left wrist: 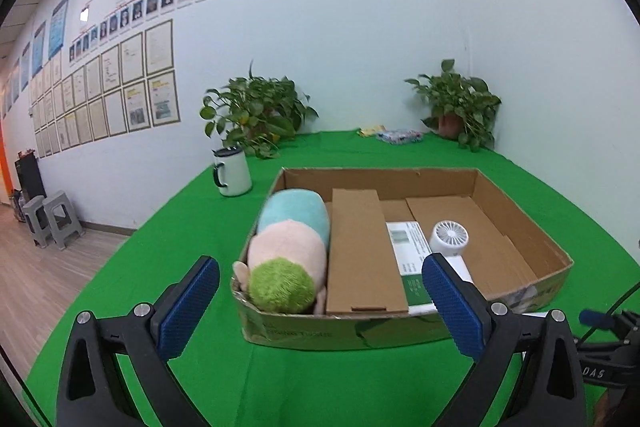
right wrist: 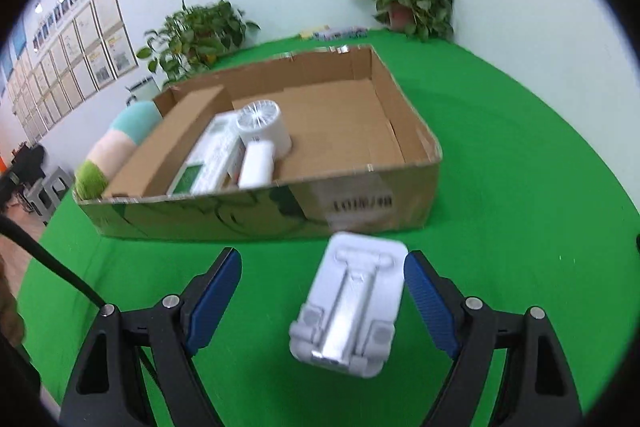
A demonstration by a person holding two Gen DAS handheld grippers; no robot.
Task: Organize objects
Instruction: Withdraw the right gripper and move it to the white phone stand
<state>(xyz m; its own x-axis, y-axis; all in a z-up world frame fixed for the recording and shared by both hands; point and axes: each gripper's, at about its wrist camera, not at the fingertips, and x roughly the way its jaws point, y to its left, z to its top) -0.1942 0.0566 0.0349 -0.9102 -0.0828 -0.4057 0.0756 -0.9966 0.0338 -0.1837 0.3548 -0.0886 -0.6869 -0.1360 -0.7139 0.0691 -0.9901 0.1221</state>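
A shallow cardboard box (left wrist: 520,223) (right wrist: 360,195) sits on the green table. In it lie a striped plush toy (left wrist: 292,247) (right wrist: 116,151), a flat brown carton (left wrist: 360,255) (right wrist: 172,147), a white-and-green box (left wrist: 412,259) (right wrist: 212,159) and a small white fan (left wrist: 450,239) (right wrist: 262,131). A white folding stand (right wrist: 352,303) lies on the cloth in front of the box, between my right gripper's (right wrist: 322,291) open fingers, close to the right finger. My left gripper (left wrist: 320,303) is open and empty before the box's near wall.
A white mug (left wrist: 232,171) stands left of the box. Two potted plants (left wrist: 256,111) (left wrist: 456,103) and small packets (left wrist: 396,135) are at the table's far edge by the wall. Grey stools (left wrist: 48,215) stand on the floor at left.
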